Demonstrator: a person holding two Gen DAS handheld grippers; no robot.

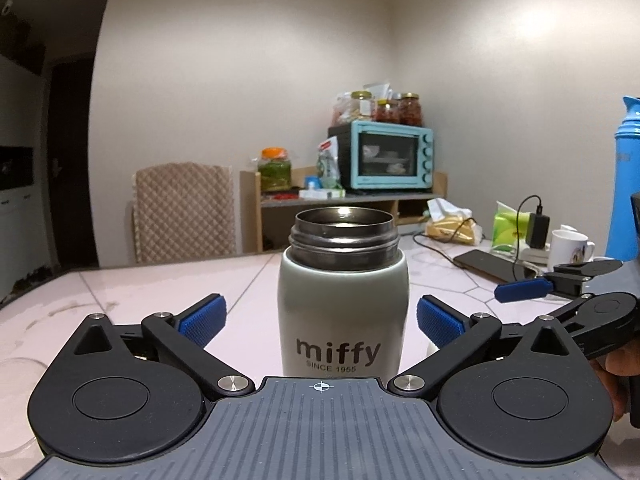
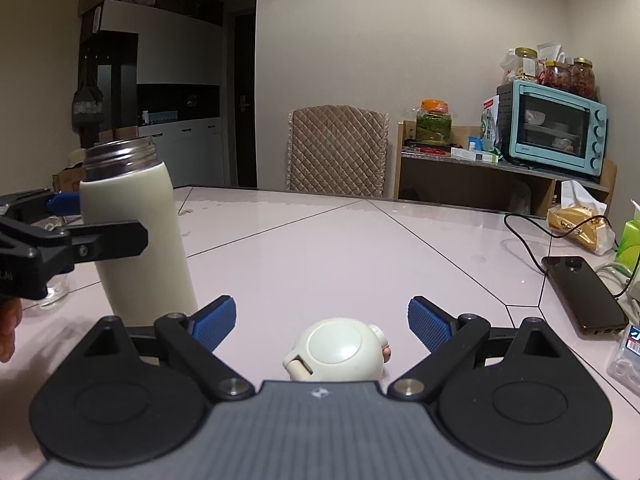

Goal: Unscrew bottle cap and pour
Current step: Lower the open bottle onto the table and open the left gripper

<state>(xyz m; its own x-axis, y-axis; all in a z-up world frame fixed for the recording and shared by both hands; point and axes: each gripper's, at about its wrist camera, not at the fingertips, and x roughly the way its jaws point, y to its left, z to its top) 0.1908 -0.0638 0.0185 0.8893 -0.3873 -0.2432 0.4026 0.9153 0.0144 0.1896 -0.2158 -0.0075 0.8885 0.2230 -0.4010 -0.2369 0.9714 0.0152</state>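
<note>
Two blue-padded fingers of the left gripper [image 1: 322, 316] stand spread wide in the left wrist view, one on each side of the bottle [image 1: 342, 300], with a clear gap between each pad and the bottle's wall. The bottle stands upright on the table [image 1: 140, 292], centred between the fingers, its "miffy" lettering facing the camera. Its cap is off: the threaded metal neck and open mouth show at the top. At the right edge the right gripper [image 1: 520, 290] reaches in low over the table, one blue pad showing, apart from the bottle. Behind it lie a phone [image 1: 488, 264] with a cable and a white mug [image 1: 568, 248].

In the right wrist view, the right gripper [image 2: 322, 320] is likewise opened wide and grasps nothing. The cap [image 2: 340, 350], pale and rounded, rests on the table [image 2: 360, 248] between the two fingers, close to the gripper's body and touching neither pad. The bottle [image 2: 136, 232] stands upright well to the left, open-necked, with the left gripper [image 2: 80, 224] around it from the left edge; its dark finger crosses in front of the bottle, and whether it touches cannot be told here
</note>
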